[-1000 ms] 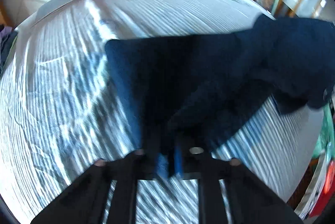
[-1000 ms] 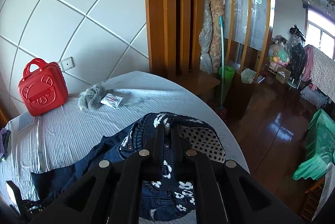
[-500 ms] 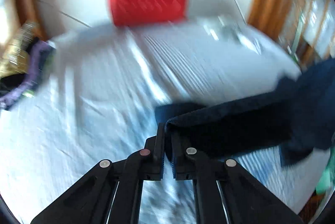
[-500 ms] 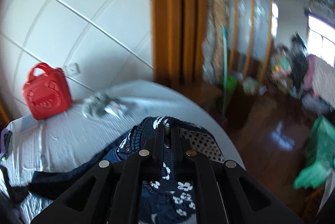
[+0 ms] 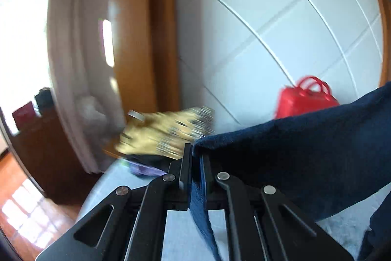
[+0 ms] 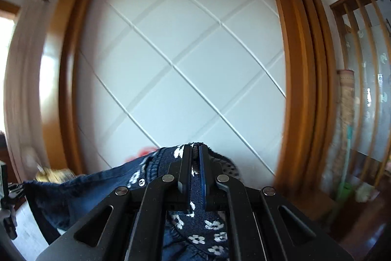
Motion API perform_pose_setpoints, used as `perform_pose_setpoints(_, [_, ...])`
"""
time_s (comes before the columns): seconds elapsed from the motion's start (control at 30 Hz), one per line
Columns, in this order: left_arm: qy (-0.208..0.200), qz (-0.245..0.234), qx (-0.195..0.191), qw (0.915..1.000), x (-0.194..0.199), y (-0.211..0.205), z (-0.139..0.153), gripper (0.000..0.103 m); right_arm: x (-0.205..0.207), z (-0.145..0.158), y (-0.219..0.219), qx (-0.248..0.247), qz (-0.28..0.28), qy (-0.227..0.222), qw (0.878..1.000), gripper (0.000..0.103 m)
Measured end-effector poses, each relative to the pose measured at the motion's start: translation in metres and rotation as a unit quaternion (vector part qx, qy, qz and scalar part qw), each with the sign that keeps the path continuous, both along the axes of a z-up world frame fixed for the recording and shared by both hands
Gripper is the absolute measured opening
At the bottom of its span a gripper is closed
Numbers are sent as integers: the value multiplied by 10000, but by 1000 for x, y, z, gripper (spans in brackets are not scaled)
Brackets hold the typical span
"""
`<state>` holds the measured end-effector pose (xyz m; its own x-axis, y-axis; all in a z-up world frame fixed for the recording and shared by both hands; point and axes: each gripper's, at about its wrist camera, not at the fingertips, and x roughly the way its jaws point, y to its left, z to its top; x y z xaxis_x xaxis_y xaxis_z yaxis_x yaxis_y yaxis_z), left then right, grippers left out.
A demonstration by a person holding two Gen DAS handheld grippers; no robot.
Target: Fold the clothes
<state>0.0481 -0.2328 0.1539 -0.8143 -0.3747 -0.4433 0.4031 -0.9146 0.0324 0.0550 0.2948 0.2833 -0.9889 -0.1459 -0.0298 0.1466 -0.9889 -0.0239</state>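
A dark navy garment [image 5: 300,153] hangs lifted between both grippers above the bed. My left gripper [image 5: 195,158] is shut on one corner of its plain navy edge. My right gripper [image 6: 195,161] is shut on the other end, where the navy garment [image 6: 102,190] has a white flower pattern and a polka-dot lining. The cloth stretches left from the right gripper toward the left gripper, seen at the far left edge of the right wrist view [image 6: 7,190].
A red handbag [image 5: 303,99] stands against the white quilted headboard [image 6: 176,70]. A yellow patterned cloth pile [image 5: 161,134] lies at the bed's left end. The striped bedsheet [image 5: 176,236] lies below. Wooden frame [image 6: 300,80] and curtain [image 5: 73,65] flank the headboard.
Both grippers have risen and tilted up, lifting the navy garment off the bed. The left view swung left toward the curtain; the right view now faces the headboard.
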Motion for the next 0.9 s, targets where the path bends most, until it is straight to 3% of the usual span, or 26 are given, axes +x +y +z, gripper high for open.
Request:
perform_pose_setpoints(0.1, [-31,81,14,10000,21,-19,8,4,35,18,8,-207,-173,638,9976,0])
perform_pose_setpoints(0.13, [-132,16,51,9999,20,-23,7,4,38,24,14,-316,-155,514,9981,0])
perform_pose_setpoints(0.23, [-645,-87,50,9979,-4,-23,-24,4,9,12,27,-372,-67,-447,9983,0])
perform_pose_setpoints(0.33, [-1152,-49,191,9931,-33,-20,-72,4,-51,-59,33,-553,337,-1944,9788,0])
perform_pose_setpoints(0.37, [-1266,-24,224,9917,-39,-20,-87,4,-74,-101,30,-602,469,-2514,9649,0])
perform_pose_setpoints(0.47, [-1528,80,326,9877,-47,-21,-119,4,-107,-201,26,-741,554,-3557,9300,0])
perform_pose_setpoints(0.53, [-1696,96,412,9846,-48,-20,-134,4,-118,-258,22,-927,723,-4126,9033,1])
perform_pose_setpoints(0.6, [-1837,124,367,9822,-48,-17,-144,4,-121,-299,18,-1016,881,-4471,8843,3])
perform_pose_setpoints(0.7, [-1907,190,418,9806,-46,-17,-152,4,-130,-334,11,-1212,1129,-4787,8622,14])
perform_pose_setpoints(0.77, [-1942,231,427,9798,-43,-18,-154,4,-138,-343,-7,-1152,1390,-4883,8538,32])
perform_pose_setpoints(0.83, [-1970,274,423,9791,-40,-19,-156,4,-138,-337,-30,-1091,1696,-4885,8490,64])
perform_pose_setpoints(0.9, [-1966,310,409,9791,-38,-22,-157,4,-141,-336,-49,-969,1974,-4911,8429,70])
